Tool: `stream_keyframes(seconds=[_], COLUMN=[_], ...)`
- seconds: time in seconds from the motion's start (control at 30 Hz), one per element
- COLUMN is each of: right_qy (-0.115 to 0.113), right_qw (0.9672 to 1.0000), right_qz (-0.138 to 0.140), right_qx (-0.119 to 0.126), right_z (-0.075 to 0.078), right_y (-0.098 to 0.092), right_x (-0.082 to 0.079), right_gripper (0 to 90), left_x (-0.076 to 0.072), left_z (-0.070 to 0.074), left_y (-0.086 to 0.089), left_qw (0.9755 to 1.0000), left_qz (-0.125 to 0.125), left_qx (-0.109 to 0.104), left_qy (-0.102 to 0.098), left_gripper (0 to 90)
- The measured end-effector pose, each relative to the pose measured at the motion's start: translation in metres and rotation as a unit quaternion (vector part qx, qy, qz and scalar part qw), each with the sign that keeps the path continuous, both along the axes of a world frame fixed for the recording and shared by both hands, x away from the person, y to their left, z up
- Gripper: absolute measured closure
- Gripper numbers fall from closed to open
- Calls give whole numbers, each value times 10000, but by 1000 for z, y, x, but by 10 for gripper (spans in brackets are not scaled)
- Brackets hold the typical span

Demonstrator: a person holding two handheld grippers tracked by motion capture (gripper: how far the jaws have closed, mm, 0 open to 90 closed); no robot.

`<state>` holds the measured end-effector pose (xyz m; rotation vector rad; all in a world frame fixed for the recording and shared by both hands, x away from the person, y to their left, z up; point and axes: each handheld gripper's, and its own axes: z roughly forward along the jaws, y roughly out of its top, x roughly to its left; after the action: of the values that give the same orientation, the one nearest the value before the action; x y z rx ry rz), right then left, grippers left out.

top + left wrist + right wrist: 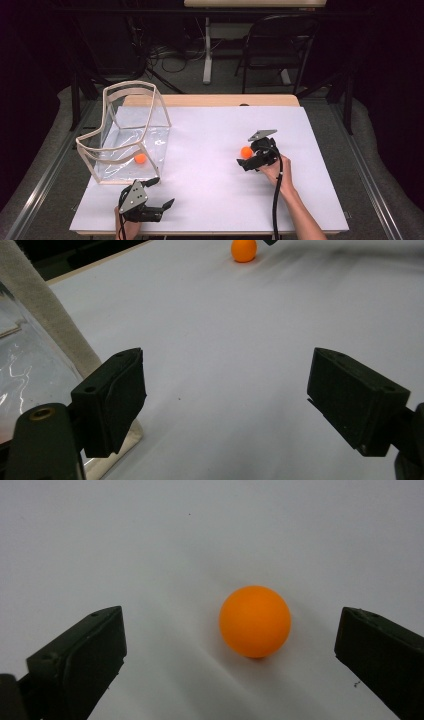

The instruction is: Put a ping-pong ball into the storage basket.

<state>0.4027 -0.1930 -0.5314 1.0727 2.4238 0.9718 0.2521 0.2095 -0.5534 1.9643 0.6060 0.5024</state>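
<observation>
An orange ball (pixel 246 152) rests on the white tabletop (pixel 210 135) right of the middle. My right gripper (pixel 247 156) is open around it, one jaw on each side and neither touching. The right gripper view shows that ball (pixel 255 621) between the spread jaws of the right gripper (pixel 231 625), nearer the right-hand one. A second orange ball (pixel 140 158) lies inside the clear container (pixel 131 131) at the left. My left gripper (pixel 162 192) is open and empty near the front edge, just in front of the container. Its own view shows the left gripper (pixel 225 390) over bare table.
The container's beige trim (pixel 55 325) stands close to the left jaw in the left gripper view, with the far ball (pixel 244 250) at the top. A black chair (pixel 280 45) and cables are on the floor behind the table. A wooden table edge (pixel 210 100) runs along the back.
</observation>
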Motion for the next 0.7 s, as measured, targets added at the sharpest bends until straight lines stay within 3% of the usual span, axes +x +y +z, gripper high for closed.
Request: stream_keyframes(seconds=[0.2, 0.33, 0.7], right_qy=[85, 30, 80], right_qw=[9999, 9999, 9986], right_qz=[-99, -156, -373], right_qx=[-24, -12, -375], right_z=[-5, -7, -11], right_y=[2, 4, 9], right_x=[9, 10, 12], right_gripper=[0, 154, 281], left_x=[0, 0, -1], left_z=[0, 0, 1], left_y=[1, 2, 3], left_qw=[10000, 10000, 10000], left_qz=[6, 6, 16], left_qx=[-24, -22, -7], left_qy=[12, -7, 1], left_gripper=[157, 157, 157])
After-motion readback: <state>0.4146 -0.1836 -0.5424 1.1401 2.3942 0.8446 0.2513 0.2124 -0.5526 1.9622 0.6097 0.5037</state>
